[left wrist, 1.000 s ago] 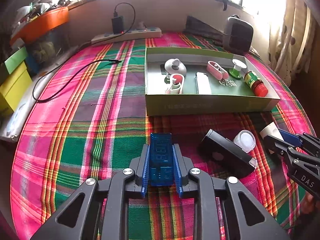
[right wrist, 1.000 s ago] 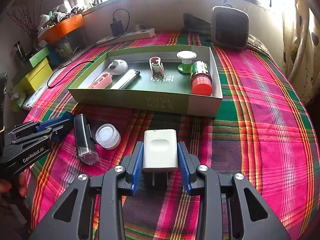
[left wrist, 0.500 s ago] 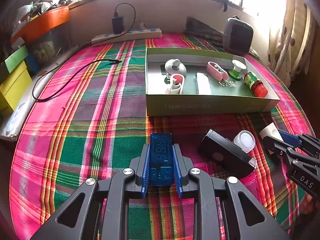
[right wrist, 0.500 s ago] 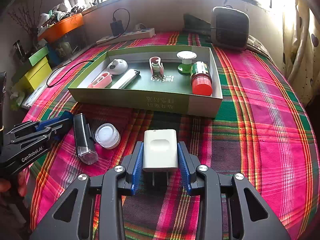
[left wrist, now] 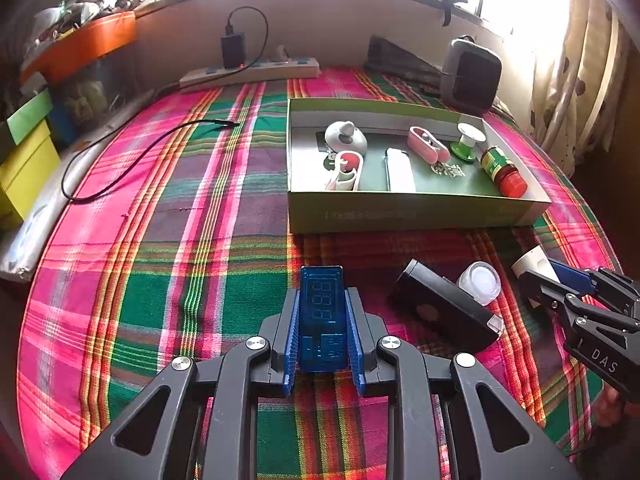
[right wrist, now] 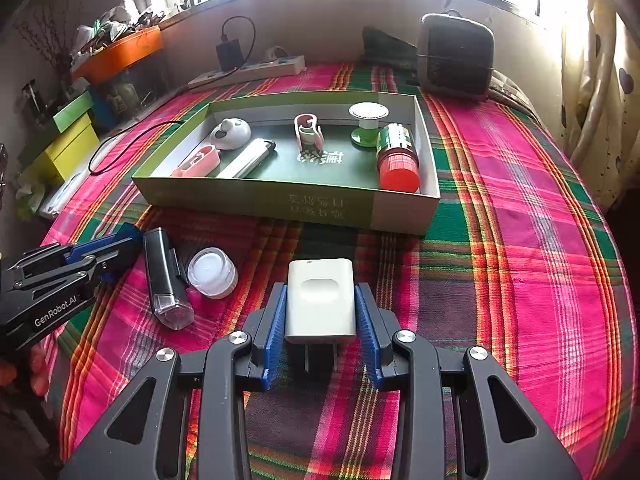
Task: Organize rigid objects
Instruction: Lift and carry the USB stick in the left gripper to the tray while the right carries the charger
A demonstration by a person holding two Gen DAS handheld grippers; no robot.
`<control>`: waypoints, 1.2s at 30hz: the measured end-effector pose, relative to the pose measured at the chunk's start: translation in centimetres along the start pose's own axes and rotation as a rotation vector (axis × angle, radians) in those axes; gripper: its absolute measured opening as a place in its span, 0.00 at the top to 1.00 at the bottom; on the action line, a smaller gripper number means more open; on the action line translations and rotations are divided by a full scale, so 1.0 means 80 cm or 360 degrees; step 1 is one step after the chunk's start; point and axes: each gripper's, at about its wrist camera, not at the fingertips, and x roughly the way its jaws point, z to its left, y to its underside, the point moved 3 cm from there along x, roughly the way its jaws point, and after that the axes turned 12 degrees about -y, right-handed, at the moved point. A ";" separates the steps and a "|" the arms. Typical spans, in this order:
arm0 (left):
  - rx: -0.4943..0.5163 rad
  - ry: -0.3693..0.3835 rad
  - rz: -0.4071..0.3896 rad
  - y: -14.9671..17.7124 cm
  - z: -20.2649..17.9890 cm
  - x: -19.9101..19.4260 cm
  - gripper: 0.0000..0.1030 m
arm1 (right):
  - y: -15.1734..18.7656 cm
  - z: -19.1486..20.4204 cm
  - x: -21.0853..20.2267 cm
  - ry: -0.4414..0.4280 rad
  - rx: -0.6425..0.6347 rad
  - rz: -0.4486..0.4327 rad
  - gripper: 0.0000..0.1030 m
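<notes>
My left tongs are clenched on a blue translucent tester with a digit display, held above the plaid cloth on the near side of the green box and off toward its left end. Right of those tongs and just in front of the green box, a black bike light lies flat on the cloth with a small white jar touching its right side.

Further right, my right tongs are clenched on a white charger plug, prongs pointing back toward me, held in front of the green box's near wall.

Inside the green box, from its left end: a pink clip case, a round white gadget, a white bar-shaped device, a second pink case standing on edge, a white-and-green spool, and a red-capped bottle lying on its side against the right wall.
</notes>
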 end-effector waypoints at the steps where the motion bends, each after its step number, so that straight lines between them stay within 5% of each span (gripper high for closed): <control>1: -0.0003 0.0004 -0.0005 -0.001 -0.001 -0.001 0.80 | 0.000 0.001 -0.001 -0.0003 -0.0006 0.0000 0.66; 36: 0.0035 0.0108 -0.0166 -0.073 -0.013 -0.030 0.80 | -0.071 0.014 -0.024 0.0009 -0.0116 -0.0116 0.66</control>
